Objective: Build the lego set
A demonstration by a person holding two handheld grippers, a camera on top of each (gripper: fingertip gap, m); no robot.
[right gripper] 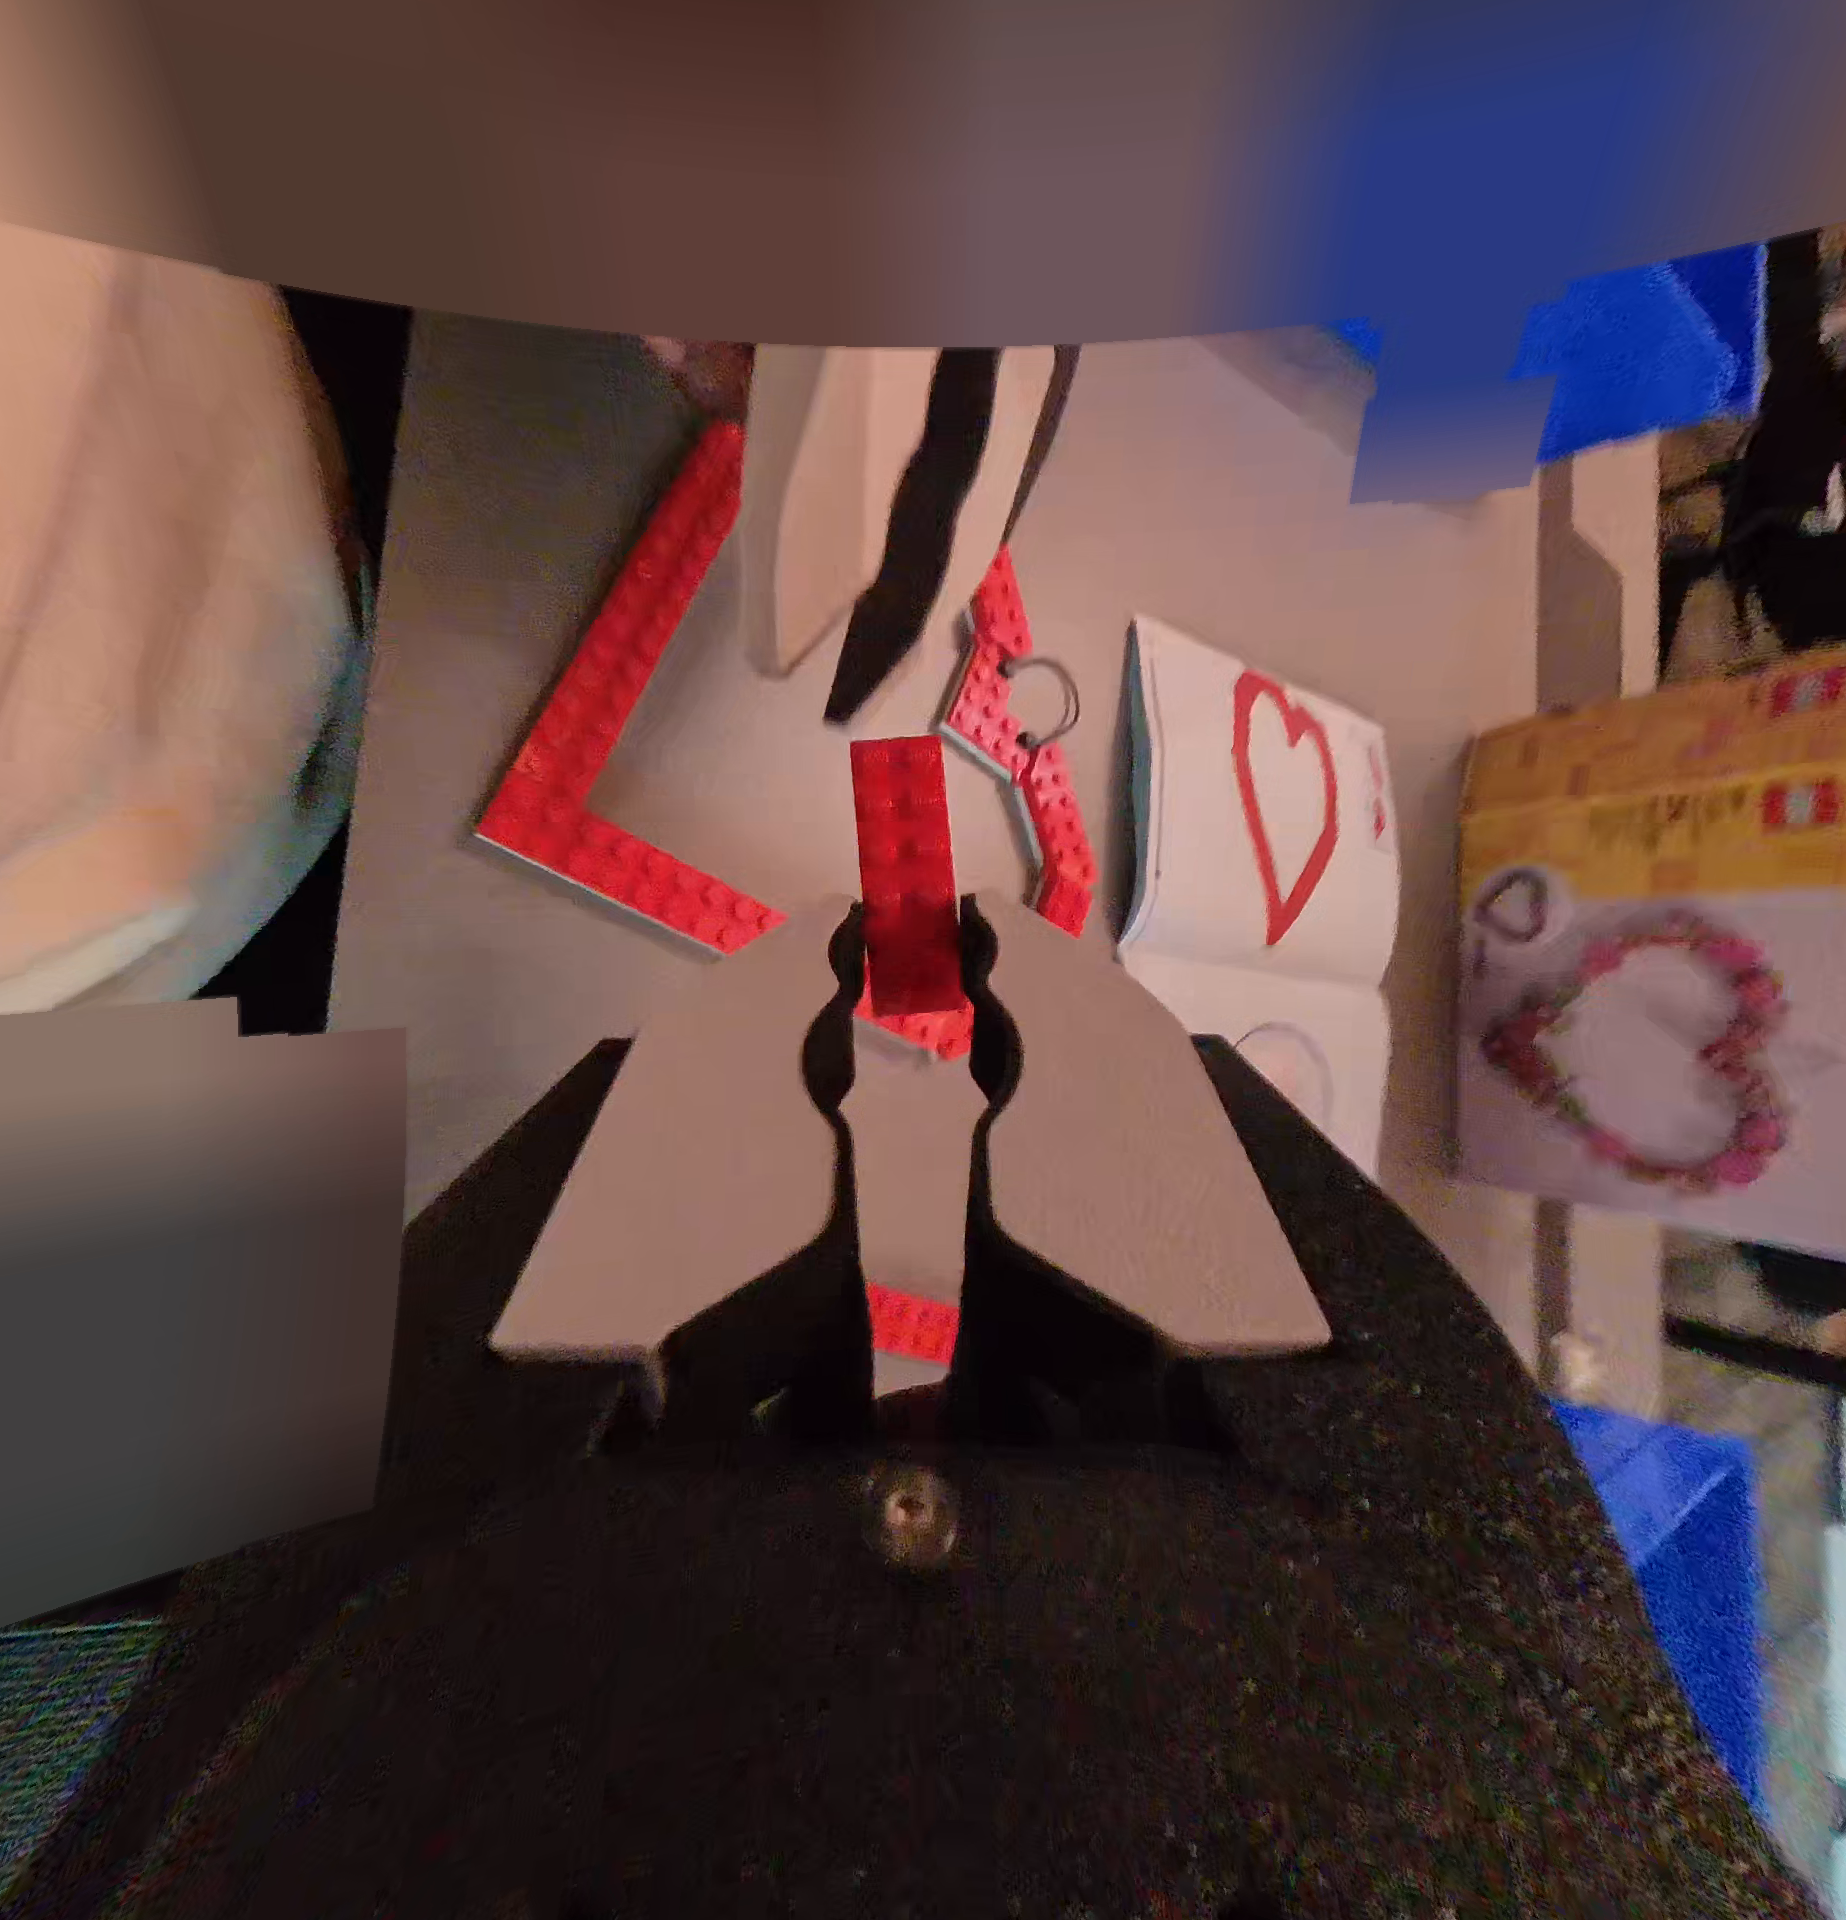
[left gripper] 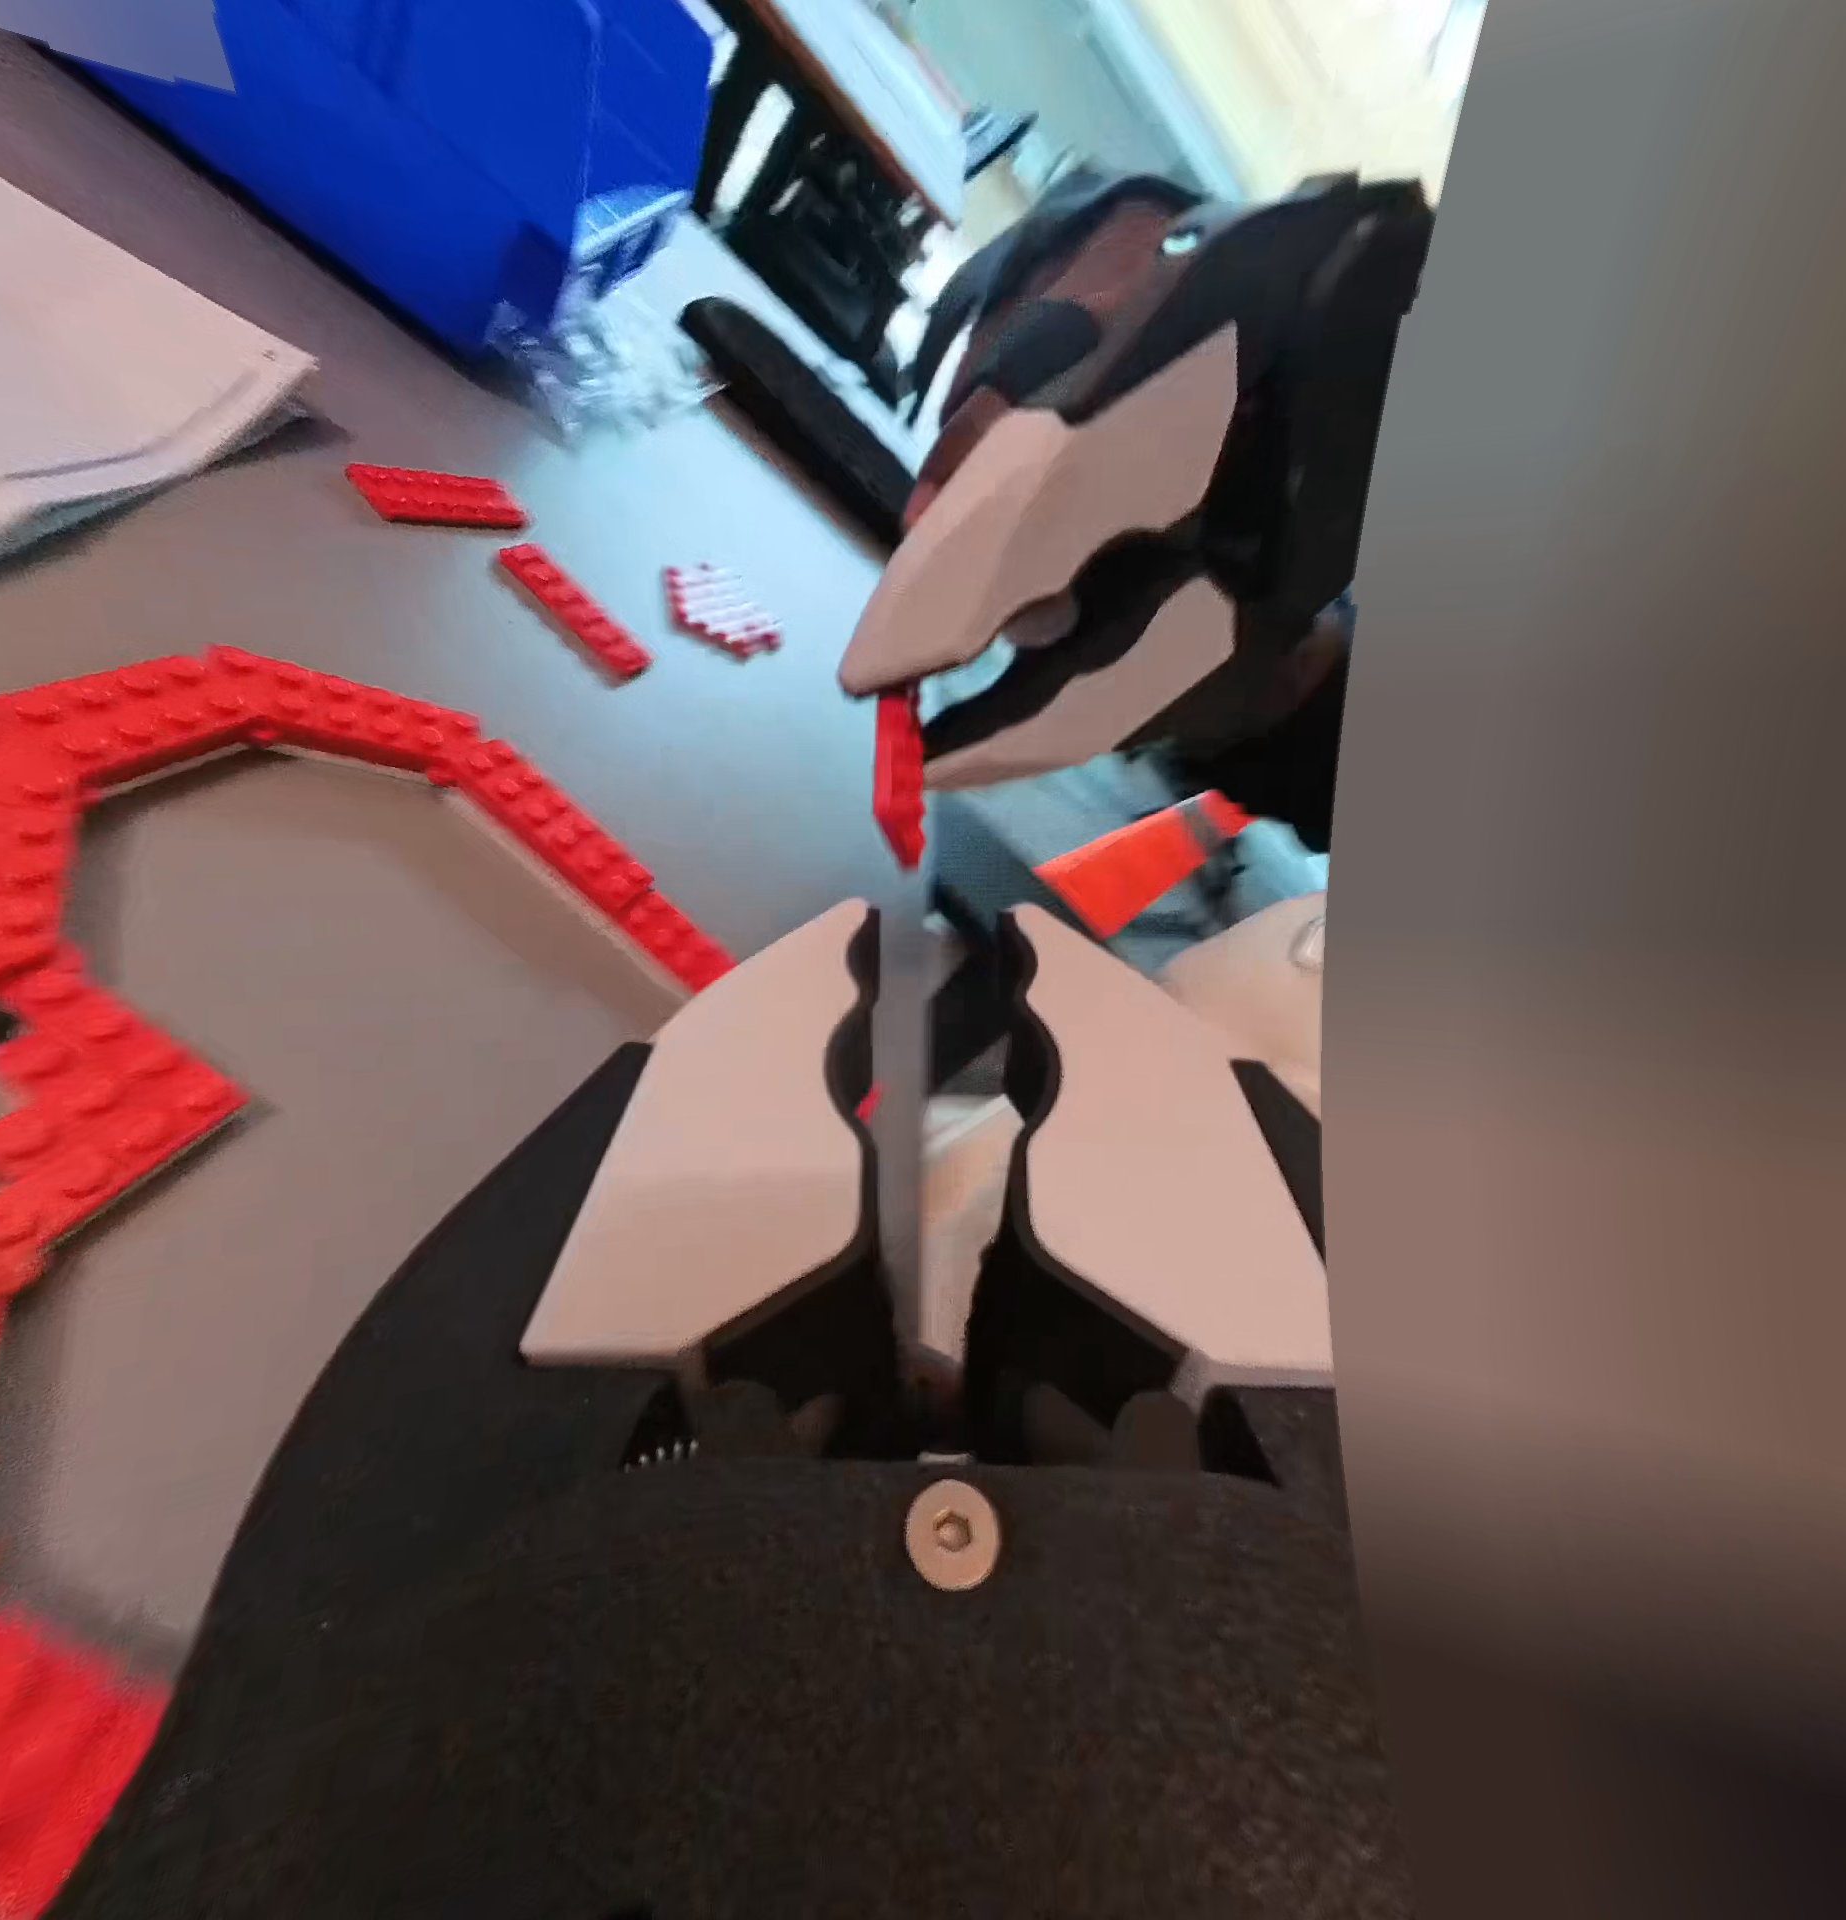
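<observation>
My right gripper [right gripper: 911, 914] is shut on a red two-stud-wide plate [right gripper: 903, 873] and holds it by one end above the table. In the left wrist view that plate [left gripper: 901, 779] hangs from the right gripper [left gripper: 898, 727], just beyond my left gripper [left gripper: 940, 920]. My left gripper's jaws stand a narrow gap apart with nothing between them. A red heart-shaped frame of plates [left gripper: 275, 717] lies flat on the grey table, below and to the left. It also shows in the right wrist view [right gripper: 607, 707], with the left gripper [right gripper: 867, 644] over it.
Two loose red plates [left gripper: 436, 497] [left gripper: 576, 613] and a red-and-white piece [left gripper: 721, 613] lie beyond the frame. An open booklet [right gripper: 1262, 810] and the set's box [right gripper: 1667, 935] sit to the right. A blue bin [left gripper: 431, 156] stands at the table's back. A metal ring [right gripper: 1049, 696] hangs on the frame. Left tips to right tips: about 4 centimeters.
</observation>
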